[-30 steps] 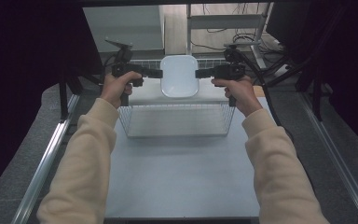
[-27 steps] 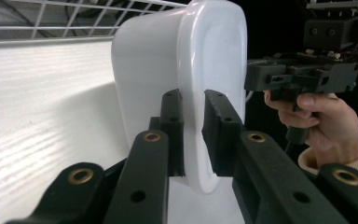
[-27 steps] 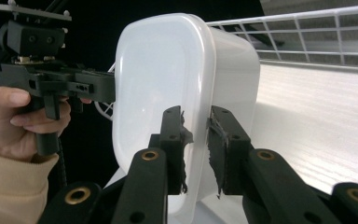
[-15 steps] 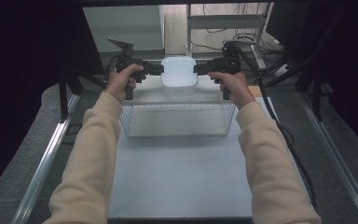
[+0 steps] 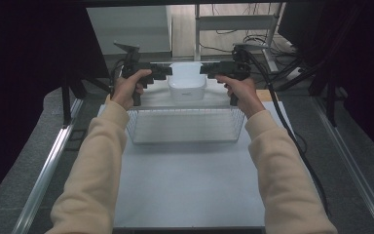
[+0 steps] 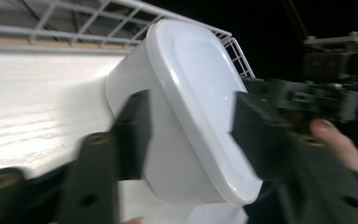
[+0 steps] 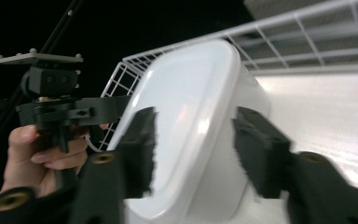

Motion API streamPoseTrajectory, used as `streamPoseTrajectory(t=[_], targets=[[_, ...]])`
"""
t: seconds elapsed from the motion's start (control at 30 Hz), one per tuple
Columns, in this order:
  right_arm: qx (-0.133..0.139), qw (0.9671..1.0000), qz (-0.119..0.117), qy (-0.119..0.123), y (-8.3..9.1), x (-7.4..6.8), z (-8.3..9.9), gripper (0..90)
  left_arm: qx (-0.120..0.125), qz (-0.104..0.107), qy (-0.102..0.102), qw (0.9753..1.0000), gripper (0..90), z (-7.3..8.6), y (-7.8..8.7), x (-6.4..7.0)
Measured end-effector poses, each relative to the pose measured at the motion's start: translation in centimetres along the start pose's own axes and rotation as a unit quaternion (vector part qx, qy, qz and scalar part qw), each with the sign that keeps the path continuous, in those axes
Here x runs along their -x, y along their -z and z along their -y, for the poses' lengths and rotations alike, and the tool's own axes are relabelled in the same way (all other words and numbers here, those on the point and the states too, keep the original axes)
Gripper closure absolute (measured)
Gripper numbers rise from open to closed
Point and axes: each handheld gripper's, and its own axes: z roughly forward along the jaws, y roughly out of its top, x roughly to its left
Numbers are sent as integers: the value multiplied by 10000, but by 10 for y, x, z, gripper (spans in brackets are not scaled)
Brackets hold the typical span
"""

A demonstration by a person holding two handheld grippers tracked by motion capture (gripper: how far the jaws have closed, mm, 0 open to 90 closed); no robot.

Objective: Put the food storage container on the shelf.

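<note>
High view: both grippers now carry white container (image 5: pixel 187 83) farther back.

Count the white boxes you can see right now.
1. The box is held in the air between the left gripper and the right gripper, above the far side of the basket.

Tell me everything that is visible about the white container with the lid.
The white container looks like glossy plastic: a rounded rectangular tub closed by a matching lid with a raised rim. It is held up over the far edge of the wire basket, gripped at its two ends by the left gripper and right gripper.
</note>
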Motion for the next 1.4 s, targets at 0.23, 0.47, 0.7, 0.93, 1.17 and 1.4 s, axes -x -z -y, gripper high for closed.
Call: streamPoseTrajectory(t=[0.23,0.47,0.7,0.93,1.17,1.4], targets=[[303,9966,167,742,22,-20,10,335,326,-409,-726,9960,268,15,21,25],[387,9877,211,1503,48,-22,30,306,444,-757,-1275,9879,262,45,42,43],[360,9704,410,2353,85,-15,68,268,452,-1109,-1899,9745,262,97,63,57],[242,9622,538,2660,106,-2,115,257,371,-1243,-2130,9684,252,148,73,54],[138,9591,651,2753,121,20,179,249,204,-1466,-2227,9636,249,220,72,36],[71,9621,694,2637,121,41,217,245,-18,-1561,-2185,9633,247,247,60,21]])
